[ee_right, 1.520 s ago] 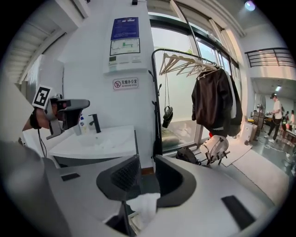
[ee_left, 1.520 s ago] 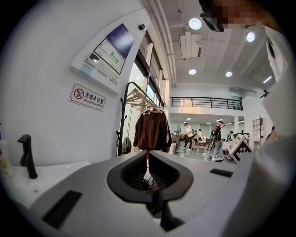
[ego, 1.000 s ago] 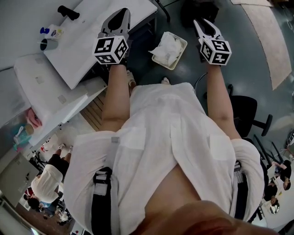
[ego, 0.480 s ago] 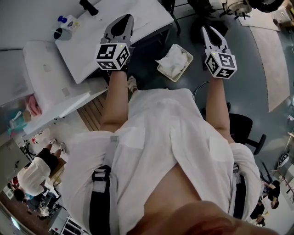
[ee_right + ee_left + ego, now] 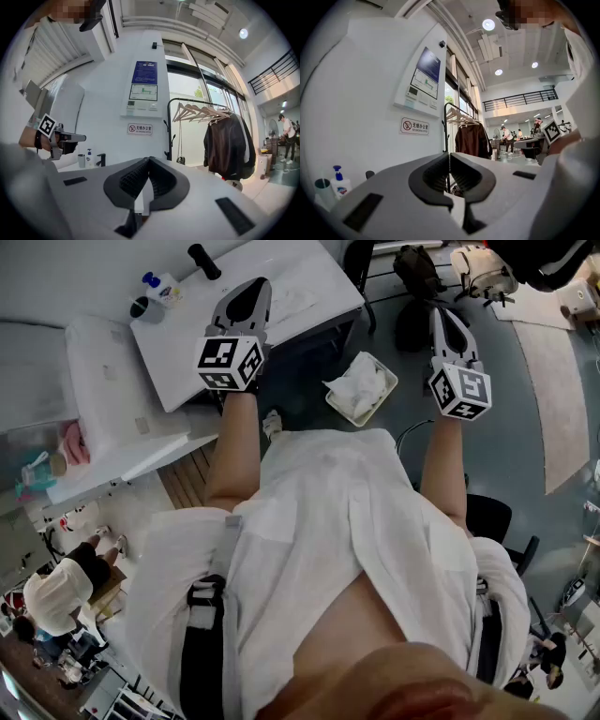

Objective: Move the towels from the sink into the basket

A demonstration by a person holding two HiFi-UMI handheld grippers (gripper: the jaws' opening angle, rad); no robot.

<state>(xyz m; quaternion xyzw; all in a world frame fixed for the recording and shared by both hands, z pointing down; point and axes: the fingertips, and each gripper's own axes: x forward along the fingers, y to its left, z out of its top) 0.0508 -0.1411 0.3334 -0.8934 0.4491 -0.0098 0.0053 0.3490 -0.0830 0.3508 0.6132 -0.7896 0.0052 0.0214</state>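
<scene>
A cream basket (image 5: 330,396) stands on the grey floor between my two arms, holding crumpled white towels (image 5: 364,385). My left gripper (image 5: 256,284) is held out level over the white counter (image 5: 281,296), shut with nothing between its jaws (image 5: 449,155). My right gripper (image 5: 439,311) hangs over the floor to the right of the basket, also shut and empty (image 5: 149,159). Both gripper views look out across the room, not down at the towels. No sink basin shows in any view; only a black faucet (image 5: 204,261) stands at the counter's far end.
A soap bottle (image 5: 159,282) and a dark cup (image 5: 141,307) stand by the faucet. A white cabinet (image 5: 103,381) sits left of the counter. A black chair (image 5: 492,517) is at my right, a coat rack (image 5: 206,117) with dark jackets farther off.
The right gripper's jaws have closed from open to shut. The view has swung, so counter and basket sit lower and farther right. Both grippers stay raised and empty.
</scene>
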